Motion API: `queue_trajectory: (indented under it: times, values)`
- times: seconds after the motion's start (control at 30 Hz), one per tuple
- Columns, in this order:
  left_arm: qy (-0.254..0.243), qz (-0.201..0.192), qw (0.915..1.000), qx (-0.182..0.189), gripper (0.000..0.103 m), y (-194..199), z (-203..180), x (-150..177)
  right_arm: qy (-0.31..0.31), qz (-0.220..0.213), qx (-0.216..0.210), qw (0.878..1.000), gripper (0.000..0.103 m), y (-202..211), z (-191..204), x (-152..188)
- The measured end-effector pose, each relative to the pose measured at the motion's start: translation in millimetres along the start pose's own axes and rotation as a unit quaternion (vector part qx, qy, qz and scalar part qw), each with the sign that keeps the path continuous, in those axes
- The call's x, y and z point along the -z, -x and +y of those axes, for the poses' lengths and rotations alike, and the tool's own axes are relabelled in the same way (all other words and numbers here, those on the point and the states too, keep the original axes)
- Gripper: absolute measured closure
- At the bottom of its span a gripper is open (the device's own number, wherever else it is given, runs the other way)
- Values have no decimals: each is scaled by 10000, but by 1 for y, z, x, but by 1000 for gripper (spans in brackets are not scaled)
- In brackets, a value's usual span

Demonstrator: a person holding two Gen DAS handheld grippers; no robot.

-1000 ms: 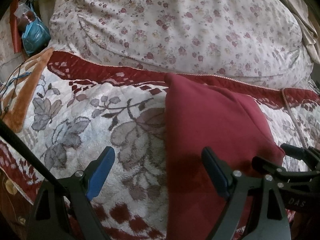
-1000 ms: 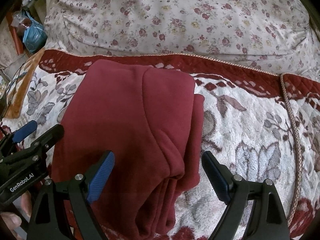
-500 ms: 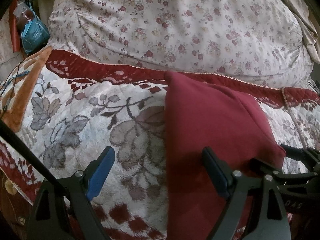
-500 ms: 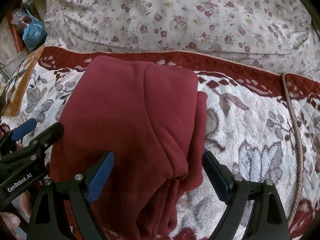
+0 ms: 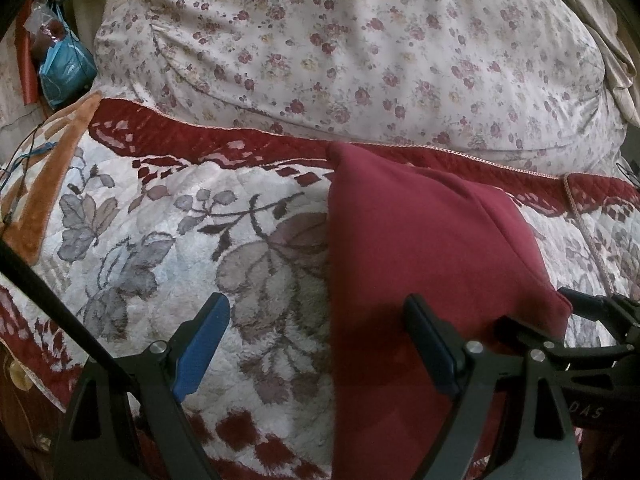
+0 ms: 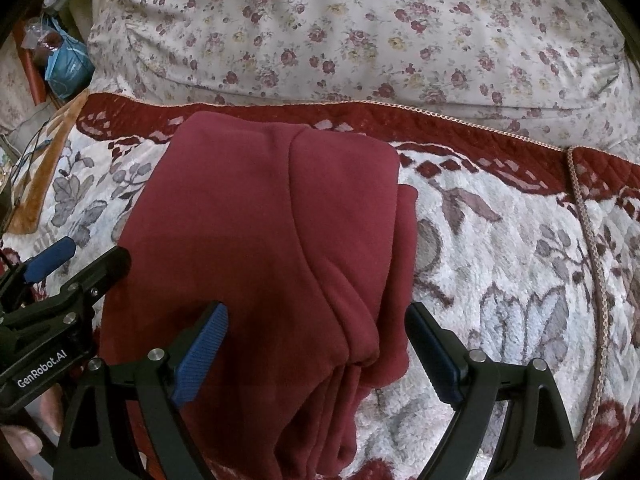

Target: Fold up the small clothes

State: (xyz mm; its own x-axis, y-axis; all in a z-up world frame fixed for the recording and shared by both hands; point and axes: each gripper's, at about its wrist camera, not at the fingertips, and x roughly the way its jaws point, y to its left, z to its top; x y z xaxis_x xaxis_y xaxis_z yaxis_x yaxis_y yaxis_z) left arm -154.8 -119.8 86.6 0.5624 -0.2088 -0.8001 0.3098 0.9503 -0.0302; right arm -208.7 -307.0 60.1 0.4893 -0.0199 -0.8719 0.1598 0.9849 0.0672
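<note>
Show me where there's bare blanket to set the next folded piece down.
Bare blanket lies left of the folded maroon garment, out to the orange trim. More lies to the garment's right, up to the braided cord. It is crowded near the front, where the open left gripper and open right gripper straddle the garment's edges.

Item count, both wrist views:

- One folded dark red garment (image 6: pixel 260 248), centre of the right wrist frame; the same item (image 5: pixel 420 264) sits right of centre in the left wrist frame.
- Two grippers: left gripper (image 5: pixel 316 344), right gripper (image 6: pixel 316 344), each at lower centre of its own frame. Each has two blue-padded fingers set apart.
- One floral plush blanket (image 5: pixel 168 248) with a red border.
- One flower-print quilt (image 6: pixel 360 32), upper frame.
- One blue plastic bag (image 5: pixel 66 70), upper left.
</note>
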Motion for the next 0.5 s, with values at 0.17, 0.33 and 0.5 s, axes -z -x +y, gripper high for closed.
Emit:
queue_trajectory:
  times: [0.17, 0.33, 0.5]
  values:
    - [13, 11, 10000, 13, 16, -1, 0, 0, 3, 4, -6, 10000, 10, -1, 0, -1]
    - [6, -5, 10000, 42, 16, -1, -1, 0, -6, 9, -7, 10000, 10, -1, 1, -2]
    - [12, 17, 9998, 185, 16, -5, 5, -3, -7, 11, -32, 10000, 9, -2, 2, -2]
